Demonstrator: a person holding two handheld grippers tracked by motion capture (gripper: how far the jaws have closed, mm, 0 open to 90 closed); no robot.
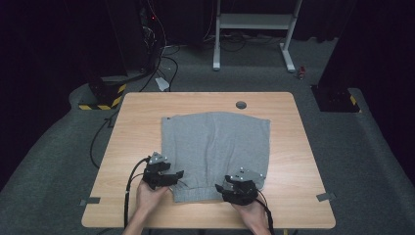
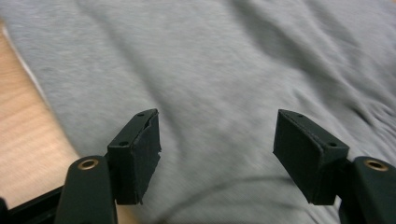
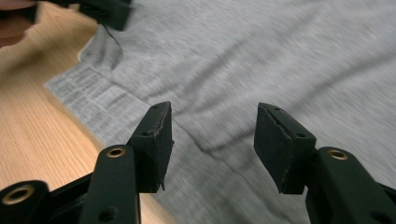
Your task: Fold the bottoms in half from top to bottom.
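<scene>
Garment: the grey sweatshirt [image 1: 215, 152] lies folded flat in the middle of the wooden table [image 1: 137, 112], its ribbed hem [image 1: 195, 194] along the near edge, closest to you. It looks squared into a rough rectangle, which I judge to be a fold in progress.

Left gripper: your left gripper [image 1: 177, 175] sits over the near left corner of the cloth. Its jaws stand wide apart with nothing between them; in the left gripper view [image 2: 217, 149] you see bare fabric through the gap, so it is holding nothing.

Right gripper: your right gripper [image 1: 221, 188] hovers over the near right part of the hem. Its jaws are likewise parted and empty; the right gripper view [image 3: 212, 140] shows the seam above the ribbing running between them untouched.

Why this placing: with one tool near each near corner, you are set symmetrically, probably so that both corners can be handled together and the cloth stays square.

Cable: a thin dark cord [image 2: 210, 196] crosses the cloth just ahead of your left jaws; mind it does not snag.

Far side: a small round grommet [image 1: 241, 105] sits in the table beyond the garment, well apart from your hands.
</scene>
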